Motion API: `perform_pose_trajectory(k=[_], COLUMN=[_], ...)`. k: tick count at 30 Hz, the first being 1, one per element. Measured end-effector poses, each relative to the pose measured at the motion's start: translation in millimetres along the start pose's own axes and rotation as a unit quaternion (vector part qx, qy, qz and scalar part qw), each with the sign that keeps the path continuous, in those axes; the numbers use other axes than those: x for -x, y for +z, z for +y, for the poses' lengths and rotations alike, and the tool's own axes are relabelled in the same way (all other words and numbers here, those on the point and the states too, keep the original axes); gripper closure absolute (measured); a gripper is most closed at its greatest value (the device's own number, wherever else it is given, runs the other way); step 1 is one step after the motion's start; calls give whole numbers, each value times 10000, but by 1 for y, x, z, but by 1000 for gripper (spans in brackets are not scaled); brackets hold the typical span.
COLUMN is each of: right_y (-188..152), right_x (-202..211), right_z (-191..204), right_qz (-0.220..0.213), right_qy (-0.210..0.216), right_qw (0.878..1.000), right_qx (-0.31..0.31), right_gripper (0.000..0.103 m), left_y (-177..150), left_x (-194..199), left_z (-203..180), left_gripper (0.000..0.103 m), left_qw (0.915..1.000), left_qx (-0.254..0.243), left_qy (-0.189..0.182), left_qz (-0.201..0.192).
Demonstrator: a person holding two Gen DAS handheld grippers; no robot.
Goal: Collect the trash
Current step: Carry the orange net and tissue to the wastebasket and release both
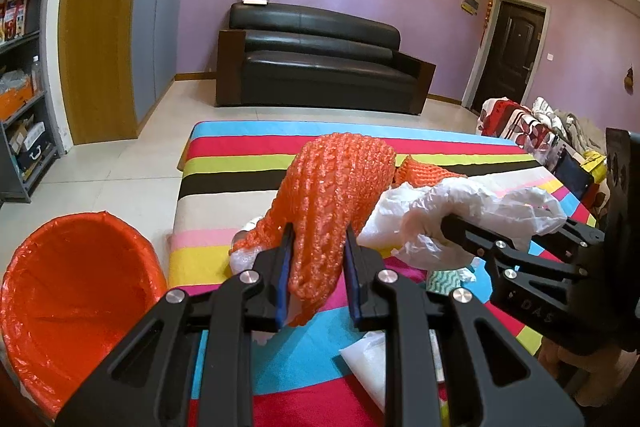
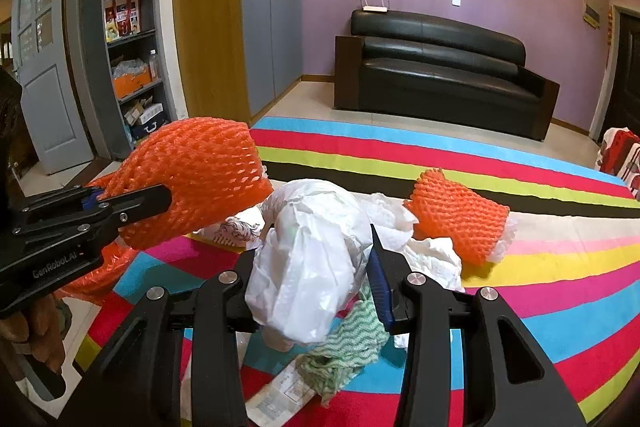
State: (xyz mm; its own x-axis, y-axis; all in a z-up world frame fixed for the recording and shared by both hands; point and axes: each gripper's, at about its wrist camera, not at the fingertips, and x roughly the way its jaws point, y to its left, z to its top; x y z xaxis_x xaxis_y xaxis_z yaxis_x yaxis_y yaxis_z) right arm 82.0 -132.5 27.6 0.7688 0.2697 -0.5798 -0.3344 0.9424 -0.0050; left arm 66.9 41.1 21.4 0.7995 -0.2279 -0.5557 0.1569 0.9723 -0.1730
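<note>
The left gripper (image 1: 318, 247) is pinching a large orange foam net (image 1: 336, 195), its blue-padded jaws drawn in narrow against the net's lower end, so that the mesh is bulging up and forward beyond the fingertips, lifted off the striped cloth (image 1: 224, 171). From the right wrist view the same net (image 2: 200, 175) is showing at the left, clamped in that gripper (image 2: 132, 201), with part of a hand (image 2: 40, 331) wrapping the handle below. The right gripper (image 2: 316, 267) is holding a crumpled white plastic bag (image 2: 312, 267), its jaws standing partly apart with the bag filling the gap between them; in the left wrist view the bag (image 1: 460, 211) is hanging from that gripper (image 1: 452, 227) above the cloth. A second, smaller orange foam net (image 2: 460, 215) is lying on the cloth beyond the bag, touching crumpled white paper (image 2: 432, 255). A green-and-white patterned rag (image 2: 348, 347) and a printed paper scrap (image 2: 280, 395) are lying under the right gripper. An orange-lined trash bin (image 1: 80, 291) is standing beside the covered surface, at the left gripper's lower left.
</note>
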Motion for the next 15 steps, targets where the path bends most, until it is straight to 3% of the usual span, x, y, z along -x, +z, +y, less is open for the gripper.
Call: perform_pose_trajectory(k=[15], right_y=[9], right_x=[-4], right_z=[16], right_qz=[-110], right_qy=[81], right_qw=[9999], right_qx=[0], right_gripper=[63], left_y=[3], left_x=[21], left_z=[24], left_gripper=[81], left_qw=[9993], left_qx=[219], left_qy=[254], left_qz=[-190])
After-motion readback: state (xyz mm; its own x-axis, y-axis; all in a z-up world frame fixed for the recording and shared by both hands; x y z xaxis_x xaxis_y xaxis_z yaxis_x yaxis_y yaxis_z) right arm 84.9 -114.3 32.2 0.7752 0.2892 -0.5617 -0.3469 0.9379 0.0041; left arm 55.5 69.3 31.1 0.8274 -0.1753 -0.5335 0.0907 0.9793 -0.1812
